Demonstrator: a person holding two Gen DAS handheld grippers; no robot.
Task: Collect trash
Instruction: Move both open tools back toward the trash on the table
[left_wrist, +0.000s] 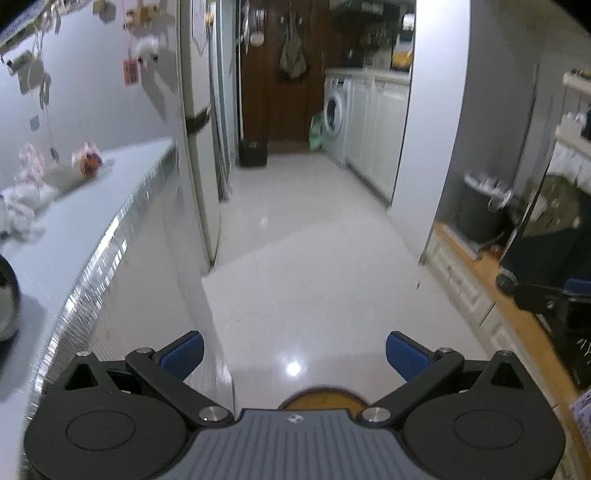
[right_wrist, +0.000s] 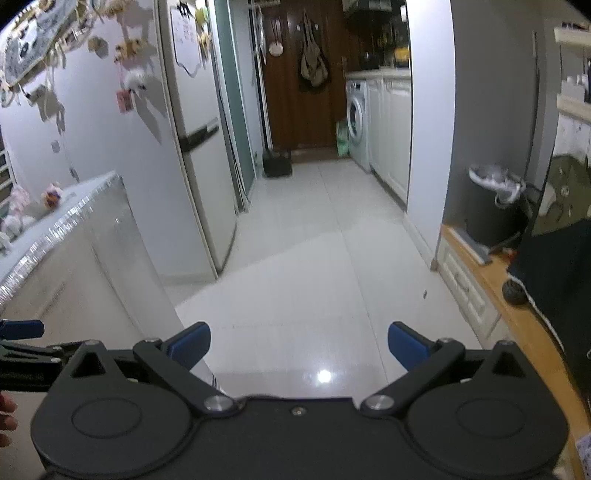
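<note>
Crumpled white paper or tissue scraps (left_wrist: 22, 206) lie on the pale grey countertop with a glittery silver edge (left_wrist: 92, 192) at the left, near a small crumpled orange and purple wrapper (left_wrist: 88, 160); these look like the trash to be collected, though blur makes their exact nature hard to tell. The same heap shows small at the far left of the right wrist view (right_wrist: 14, 218). None of it is touched, and it sits well apart from both tools.

The left gripper (left_wrist: 294, 350) points down a hallway with its blue-padded fingers spread wide and nothing between them. The right gripper (right_wrist: 299, 345) is likewise wide apart and empty, aimed over the glossy white tiled floor (right_wrist: 314, 258).

At the right, a dark grey cylindrical bin with a white liner bag folded over its rim (right_wrist: 491, 206) stands beside a wooden-topped low cabinet (right_wrist: 476, 258), a likely place for the trash. Farther off are a tall silver refrigerator (right_wrist: 199, 147), a white front-loading washing machine (right_wrist: 357, 122) and a dark brown wooden door (right_wrist: 299, 92).

Judging by this, the task is at its start: nothing is picked up, and all reaching, gripping and carrying to the bin remains
</note>
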